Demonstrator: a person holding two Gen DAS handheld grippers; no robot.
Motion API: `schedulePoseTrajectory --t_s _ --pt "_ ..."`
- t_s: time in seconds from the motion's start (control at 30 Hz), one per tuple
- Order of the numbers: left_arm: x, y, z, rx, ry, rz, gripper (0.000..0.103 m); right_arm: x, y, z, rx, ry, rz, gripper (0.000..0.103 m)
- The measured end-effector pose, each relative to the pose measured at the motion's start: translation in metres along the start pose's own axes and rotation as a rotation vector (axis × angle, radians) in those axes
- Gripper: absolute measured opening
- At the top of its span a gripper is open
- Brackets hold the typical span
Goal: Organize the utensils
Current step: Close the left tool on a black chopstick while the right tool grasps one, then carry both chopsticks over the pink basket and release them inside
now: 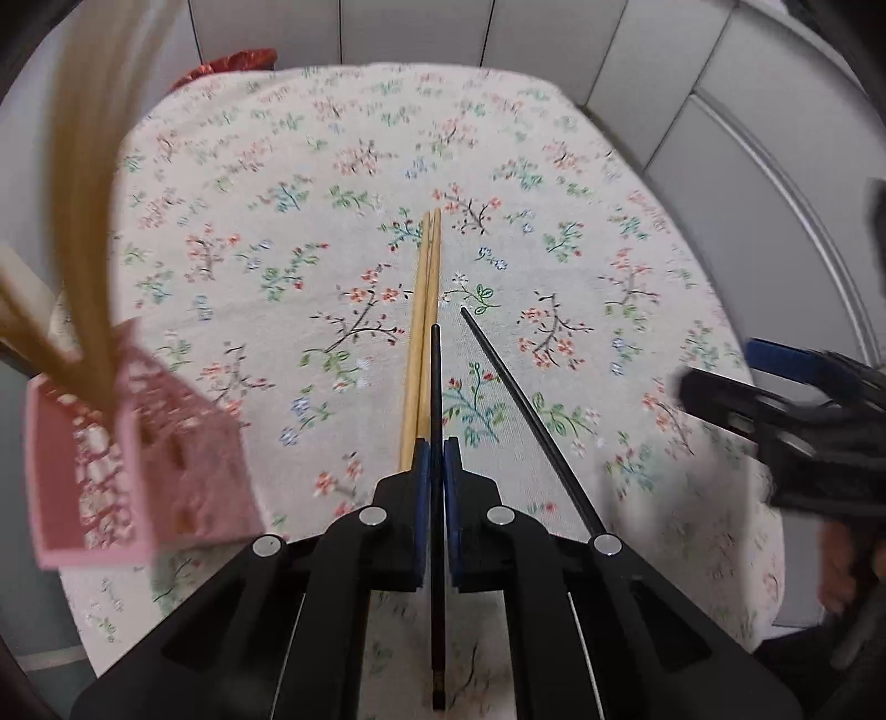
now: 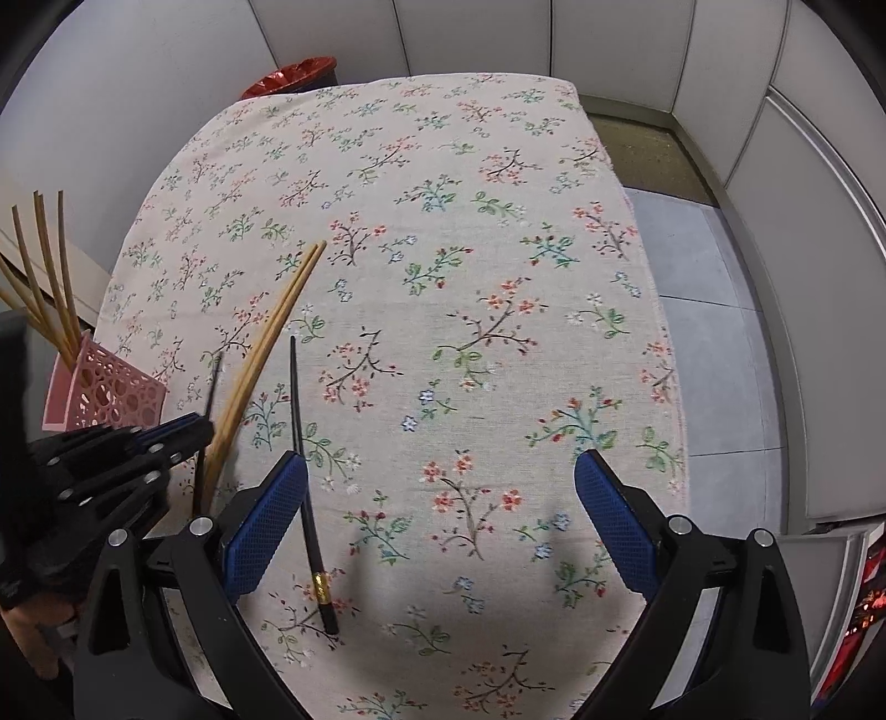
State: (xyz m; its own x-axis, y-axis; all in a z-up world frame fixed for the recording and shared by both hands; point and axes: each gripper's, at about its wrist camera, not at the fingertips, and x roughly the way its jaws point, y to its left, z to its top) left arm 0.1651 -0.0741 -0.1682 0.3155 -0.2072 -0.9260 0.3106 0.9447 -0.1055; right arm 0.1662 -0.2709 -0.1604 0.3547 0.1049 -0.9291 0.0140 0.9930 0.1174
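My left gripper (image 1: 437, 451) is shut on a black chopstick (image 1: 436, 399), held above the floral tablecloth (image 1: 332, 166); it also shows in the right wrist view (image 2: 183, 429). A second black chopstick (image 1: 526, 410) lies on the cloth to the right, also in the right wrist view (image 2: 307, 487). A pair of wooden chopsticks (image 1: 423, 327) lies just left of the held one, also in the right wrist view (image 2: 266, 354). A pink perforated holder (image 1: 138, 459) with several wooden chopsticks stands at the left, also in the right wrist view (image 2: 105, 393). My right gripper (image 2: 440, 518) is open and empty above the cloth.
A red bin (image 2: 293, 77) sits beyond the table's far left corner. Grey partition walls (image 2: 470, 33) surround the table. The table's right edge drops to a tiled floor (image 2: 714, 310).
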Motion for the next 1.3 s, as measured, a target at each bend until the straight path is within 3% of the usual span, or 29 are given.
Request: schedulePoseTrajectory --t_s 0.17,0.5,0.7,0.87,0.97,1.0,1.17,1.3 --pt "-0.031 0.006 -0.014 0.031 -0.044 -0.004 0.005 0.019 0.023 0.005 -0.005 0.045 0.028 0.090" --pt "-0.064 0.025 -0.027 0.032 -0.118 -0.033 0.005 0.058 0.080 0.017 -0.098 0.112 0.023 0.043" --pt "-0.068 0.032 -0.031 0.037 -0.123 -0.043 0.005 0.081 0.094 0.025 -0.109 0.149 0.017 0.023" --pt "-0.071 0.035 -0.033 0.040 -0.126 -0.047 0.005 0.086 0.105 0.028 -0.154 0.131 -0.033 0.020" --pt "-0.070 0.035 -0.034 0.037 -0.132 -0.039 0.005 0.087 0.111 0.028 -0.192 0.118 -0.068 0.012" --pt "-0.070 0.034 -0.033 0.037 -0.135 -0.034 0.005 0.087 0.112 0.027 -0.197 0.115 -0.070 0.004" --pt "-0.082 0.029 -0.039 0.051 -0.176 -0.015 0.005 0.080 0.113 0.021 -0.212 0.089 -0.077 0.004" --pt "-0.097 0.021 -0.048 0.066 -0.224 -0.006 0.005 0.050 0.111 0.014 -0.217 0.020 -0.048 0.004"
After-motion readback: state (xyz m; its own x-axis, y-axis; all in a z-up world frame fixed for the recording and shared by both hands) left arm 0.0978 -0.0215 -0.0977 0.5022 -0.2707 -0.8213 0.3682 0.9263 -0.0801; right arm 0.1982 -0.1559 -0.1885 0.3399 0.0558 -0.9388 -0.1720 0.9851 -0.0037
